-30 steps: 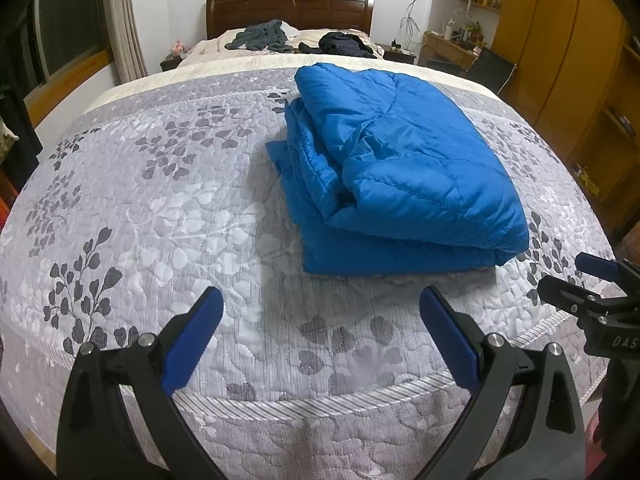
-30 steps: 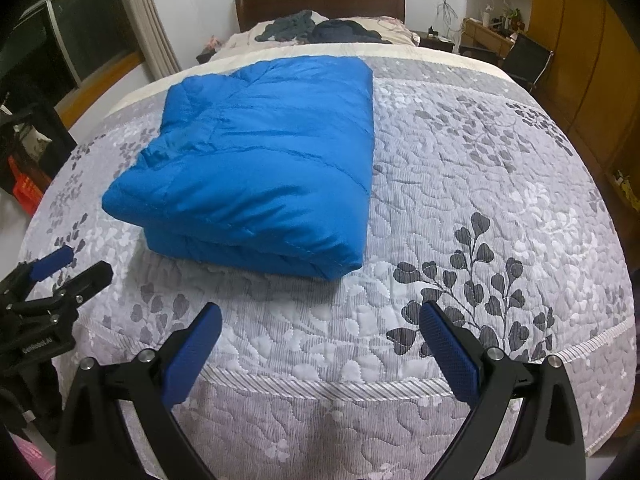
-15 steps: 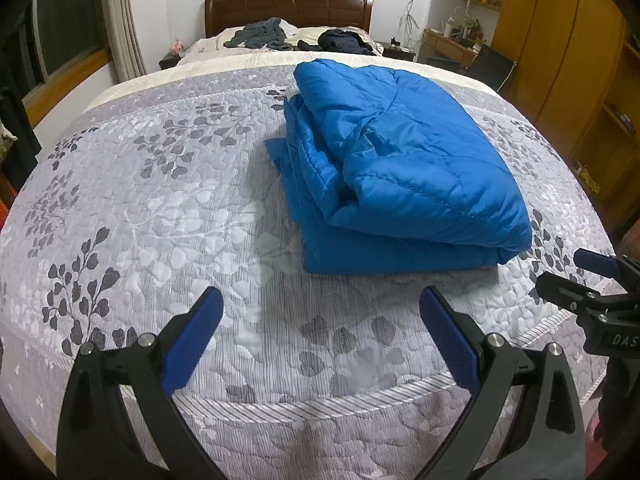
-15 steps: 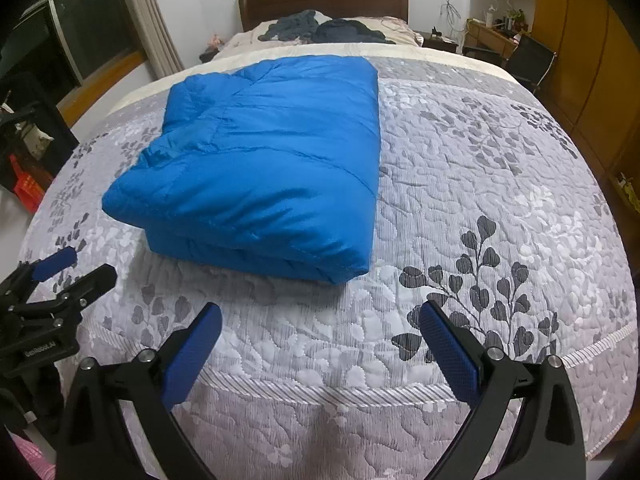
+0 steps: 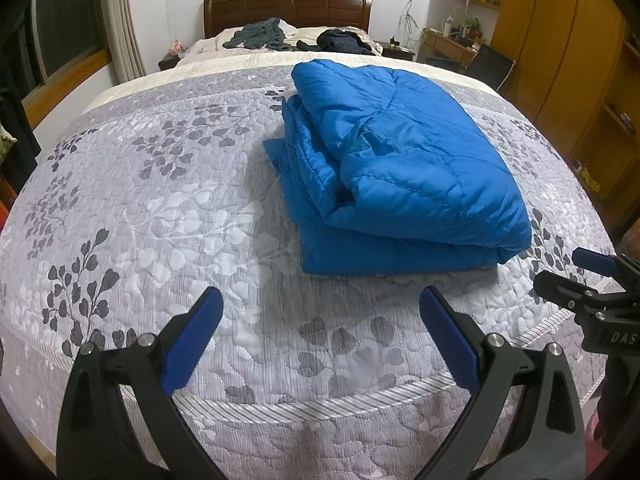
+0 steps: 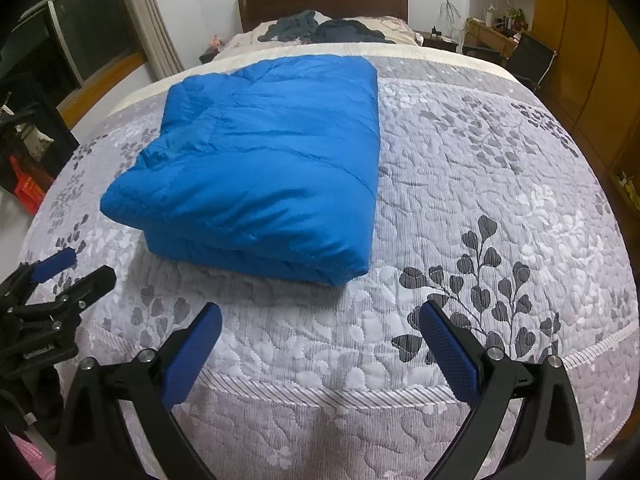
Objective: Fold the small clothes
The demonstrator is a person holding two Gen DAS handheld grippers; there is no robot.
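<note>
both jaws stand wide apart and hold nothing. the left gripper (image 5: pixel 320 308) hangs over the near edge of the bed, with its blue pads (image 5: pixel 192 340) spread and only the quilt between them. the right gripper (image 6: pixel 320 320) is in the same posture, its blue pads (image 6: pixel 448 344) far from each other, also above the near edge of the bed. each gripper appears in the other camera too: the right one shows at the right border of the left wrist view, and the left one at the left border of the right wrist view, and both look open there as well.

the blue padded jacket (image 5: pixel 400 168) lies folded in a thick rectangle on the grey quilt with leaf pattern (image 5: pixel 140 200). it rests in the middle part of the bed, a little ahead of both grippers and apart from them; no finger touches it. in the left wrist view the layered open edges of the fold face to the left, and a small corner of the lower layer sticks out on that side. in the right wrist view the top surface is quite smooth, the right side is a straight edge, and the near right corner is rounded.

at the far end of the bed, near the dark wooden headboard (image 5: pixel 288 8), lie some dark clothes (image 5: pixel 260 36) in loose heaps. a wooden wardrobe (image 5: pixel 560 60) stands at the right side of the room.
</note>
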